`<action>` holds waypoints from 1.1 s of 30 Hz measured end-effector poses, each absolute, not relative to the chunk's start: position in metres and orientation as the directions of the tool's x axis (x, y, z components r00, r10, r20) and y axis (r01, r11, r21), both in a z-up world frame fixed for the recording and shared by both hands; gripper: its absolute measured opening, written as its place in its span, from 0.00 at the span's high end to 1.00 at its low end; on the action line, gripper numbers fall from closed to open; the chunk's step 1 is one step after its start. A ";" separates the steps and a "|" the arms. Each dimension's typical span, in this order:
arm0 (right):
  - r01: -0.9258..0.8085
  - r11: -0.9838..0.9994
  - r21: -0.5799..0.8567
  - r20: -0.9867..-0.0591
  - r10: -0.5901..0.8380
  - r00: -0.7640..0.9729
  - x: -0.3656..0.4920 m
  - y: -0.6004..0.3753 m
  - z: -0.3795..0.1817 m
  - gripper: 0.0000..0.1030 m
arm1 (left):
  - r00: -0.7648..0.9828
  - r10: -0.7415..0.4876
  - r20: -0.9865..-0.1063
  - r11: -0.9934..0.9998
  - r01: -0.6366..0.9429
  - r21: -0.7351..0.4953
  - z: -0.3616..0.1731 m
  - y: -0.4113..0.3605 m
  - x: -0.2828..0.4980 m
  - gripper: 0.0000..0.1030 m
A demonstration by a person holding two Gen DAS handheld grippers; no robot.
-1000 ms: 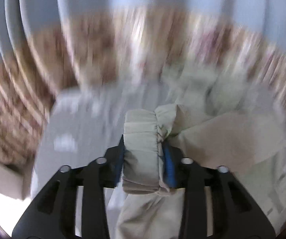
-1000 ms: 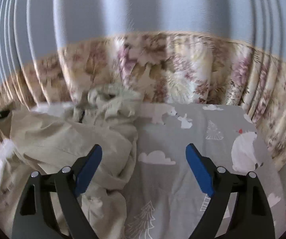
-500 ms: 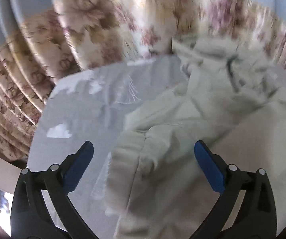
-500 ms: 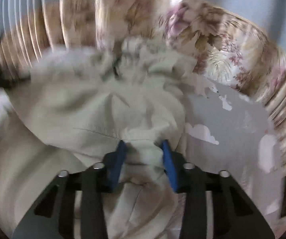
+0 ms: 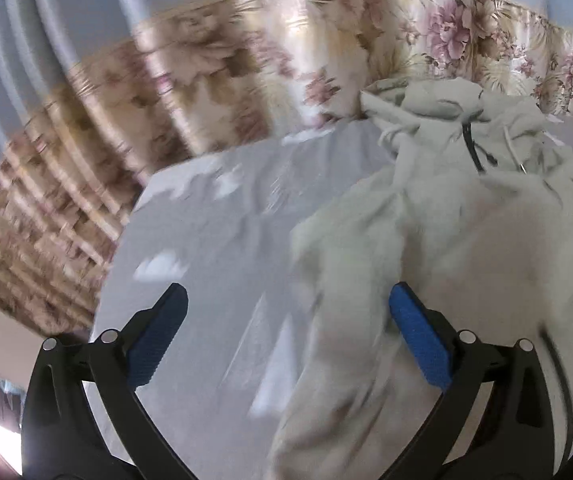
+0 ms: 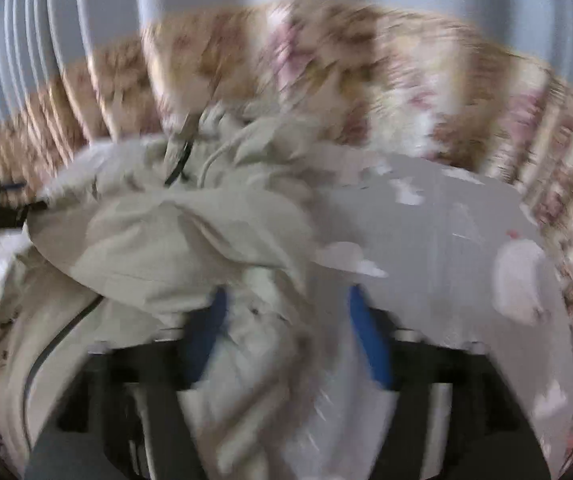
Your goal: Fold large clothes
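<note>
The pale jacket (image 5: 426, 208) lies in a crumpled heap on the bed (image 5: 214, 240), spread from the far edge, where its hood and dark zipper bunch against the floral curtain (image 5: 246, 60), down toward the near edge. A grey sheet printed with white clouds and animals shows bare on both sides of it.

The left tongs (image 5: 286, 336) stand wide apart over the near part of the bed, one blue pad over bare sheet and the other at the edge of a fold of cloth; nothing is pinched. The right tongs (image 6: 286, 336) have just been opening, and a rumpled strip of the jacket sits between the blue pads (image 6: 370, 340); through the blur the pads look clear of the cloth, so the fabric seems let go rather than clamped.

The garment looks unsorted, so the step in hand is probably to spread it flat before any fold is made. To do that well, each of the tongs would best take a single layer at an outer edge, a hem corner or a cuff, not a thick bunch from the middle. Drawing the two grips apart toward opposite edges of the bed should pull the body smooth. The zipper and drawcord near the hood could snag or drag neighbouring layers along, so a gentle lift before any sideways pull seems wise.
</note>
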State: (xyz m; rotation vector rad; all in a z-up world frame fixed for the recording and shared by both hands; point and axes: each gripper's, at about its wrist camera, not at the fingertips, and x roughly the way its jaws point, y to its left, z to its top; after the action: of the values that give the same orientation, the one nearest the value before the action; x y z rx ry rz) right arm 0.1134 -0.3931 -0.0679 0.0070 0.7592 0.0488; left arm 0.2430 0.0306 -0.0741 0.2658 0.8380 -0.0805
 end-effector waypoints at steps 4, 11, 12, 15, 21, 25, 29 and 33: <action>-0.090 0.996 0.020 -0.754 0.074 0.652 0.069 -0.404 -0.090 0.32 | 0.634 0.029 -0.773 0.982 0.125 0.140 -0.084 0.078 0.192 0.03; -0.157 0.987 0.016 -0.822 0.103 0.561 0.026 -0.386 -0.129 0.35 | 0.559 0.037 -0.828 0.994 0.068 0.091 -0.117 0.119 0.115 0.03; -0.160 0.986 0.036 -0.822 0.120 0.557 0.024 -0.384 -0.131 0.42 | 0.553 0.031 -0.833 0.994 0.073 0.085 -0.121 0.121 0.110 0.03; -0.174 0.972 0.157 -0.819 0.226 0.528 0.023 -0.380 -0.139 0.65 | 0.488 -0.047 -0.872 0.995 0.102 0.003 -0.141 0.123 0.103 0.13; -0.210 0.935 0.285 -0.780 0.354 0.516 0.026 -0.352 -0.144 0.97 | 0.453 -0.230 -0.861 0.969 0.189 -0.159 -0.135 0.102 0.110 0.94; -0.203 0.835 0.511 -0.596 0.514 0.616 0.013 -0.371 -0.113 0.98 | 0.469 -0.302 -0.830 0.951 0.216 -0.223 -0.113 0.087 0.112 0.99; -0.227 0.744 0.629 -0.373 0.545 0.751 -0.025 -0.420 -0.056 0.99 | 0.554 -0.457 -0.696 0.889 0.251 -0.383 -0.052 0.100 0.093 0.99; -0.084 0.810 0.580 -0.388 0.366 0.846 -0.063 -0.473 -0.028 1.00 | 0.567 -0.472 -0.675 0.879 0.240 -0.413 -0.049 0.101 0.085 0.98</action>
State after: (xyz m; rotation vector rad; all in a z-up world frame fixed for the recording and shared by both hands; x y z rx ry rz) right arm -0.0635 -0.4730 -0.0277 0.5818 0.5125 0.2515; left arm 0.0848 0.1012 -0.0486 -0.2899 0.8742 -0.4254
